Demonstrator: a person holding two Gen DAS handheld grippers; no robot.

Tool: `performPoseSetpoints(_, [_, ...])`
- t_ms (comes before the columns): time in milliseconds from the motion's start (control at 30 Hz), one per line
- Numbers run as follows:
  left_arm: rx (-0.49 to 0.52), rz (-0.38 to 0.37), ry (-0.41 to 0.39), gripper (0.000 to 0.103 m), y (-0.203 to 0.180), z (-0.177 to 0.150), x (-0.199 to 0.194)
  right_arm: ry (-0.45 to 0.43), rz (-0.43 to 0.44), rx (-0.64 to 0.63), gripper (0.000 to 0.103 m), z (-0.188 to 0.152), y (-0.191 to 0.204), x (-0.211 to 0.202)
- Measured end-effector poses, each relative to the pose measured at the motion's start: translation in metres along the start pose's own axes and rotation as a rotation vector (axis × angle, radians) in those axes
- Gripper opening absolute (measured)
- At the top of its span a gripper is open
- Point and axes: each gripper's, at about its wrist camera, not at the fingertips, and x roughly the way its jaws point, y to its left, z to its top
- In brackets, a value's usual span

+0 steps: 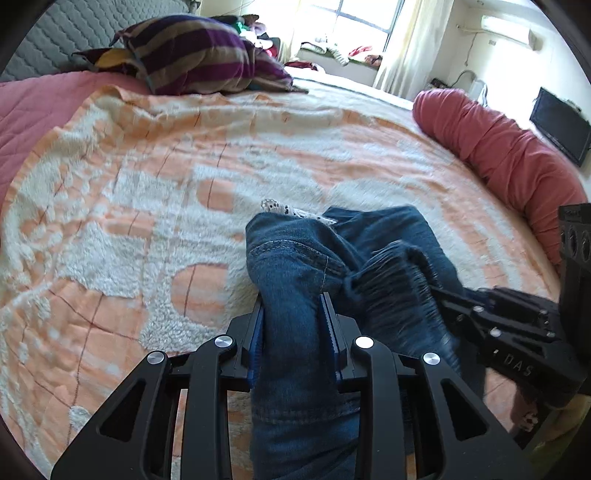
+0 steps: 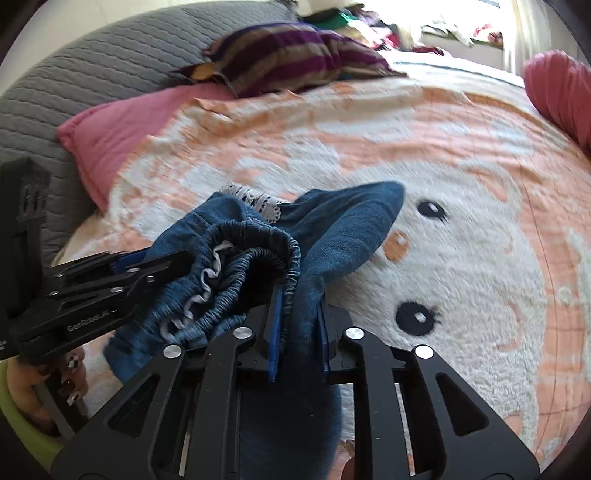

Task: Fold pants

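The left gripper point(image 1: 291, 306) is clamped on a thick fold of the pants point(image 1: 295, 266), its blue pads point(image 1: 257, 332) pressing the denim from both sides. The right gripper point(image 2: 297, 295) is closed on another bunch of the same pants point(image 2: 332, 236), right by the gathered elastic waistband point(image 2: 258, 254), with cloth pinched between its pads. The two grippers sit close together, each showing at the edge of the other's view; fingers with painted nails point(image 2: 72, 373) show under the left gripper's body.

Around them, nothing lies in the way: the pants are bunched over an open stretch of a fluffy orange and white blanket point(image 1: 129, 229) that covers the bed and bears a cartoon face with black eyes point(image 2: 417, 317). Further off lie a purple striped pillow point(image 1: 192, 51), a red bolster point(image 1: 509, 147) along the far edge, a pink quilt point(image 2: 110, 133) under the blanket and a grey padded headboard point(image 2: 74, 74). A dark screen point(image 1: 559, 125) stands by the wall, near a bright window point(image 1: 362, 18).

The pants are dark blue denim, crumpled, not laid flat. A stitched seam point(image 1: 291, 249) shows on the front fold, and a strip of white lace point(image 2: 255, 199) peeks out at the top. Part of the cloth hangs below the grippers.
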Motion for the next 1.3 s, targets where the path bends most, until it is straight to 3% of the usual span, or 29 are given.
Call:
performPoseSetpoints(200, [-0.006, 0.029, 0.038, 0.044, 0.01, -0.008, 0.012, 0.079, -0.058, 0.087, 0.032, -0.011, -0.019, 0.015])
performPoseSetpoints(433, [-0.021, 0.029, 0.045, 0.048, 0.013, -0.009, 0.014, 0.066, -0.083, 0.081, 0.036, -0.014, -0.018, 0.015])
performPoseSetpoints(500, [-0.024, 0.025, 0.039, 0.049, 0.012, -0.009, 0.009, 0.046, -0.09, 0.076, 0.042, -0.014, -0.017, 0.01])
performPoseSetpoints(600, [-0.028, 0.023, 0.028, 0.057, 0.01, -0.009, 0.0, 0.015, -0.097, 0.066, 0.053, -0.014, -0.015, -0.003])
performPoseSetpoints(733, [-0.028, 0.021, 0.008, 0.058, 0.006, -0.011, -0.016, -0.031, -0.119, 0.046, 0.065, -0.015, -0.009, -0.022])
performPoseSetpoints(800, [-0.024, 0.023, -0.005, 0.069, 0.004, -0.011, -0.025, -0.055, -0.119, 0.039, 0.072, -0.015, -0.005, -0.033])
performPoseSetpoints(933, [-0.021, 0.025, -0.035, 0.073, 0.0, -0.011, -0.045, -0.116, -0.132, 0.011, 0.083, -0.014, 0.006, -0.053])
performPoseSetpoints(967, [-0.02, 0.028, -0.046, 0.078, -0.001, -0.011, -0.052, -0.128, -0.136, 0.006, 0.087, -0.014, 0.009, -0.057])
performPoseSetpoints(1100, [-0.023, 0.048, -0.088, 0.095, -0.004, -0.011, -0.076, -0.178, -0.118, 0.001, 0.094, -0.013, 0.018, -0.081])
performPoseSetpoints(1300, [-0.029, 0.063, -0.14, 0.099, -0.005, -0.015, -0.112, -0.257, -0.125, -0.015, 0.094, -0.021, 0.031, -0.124])
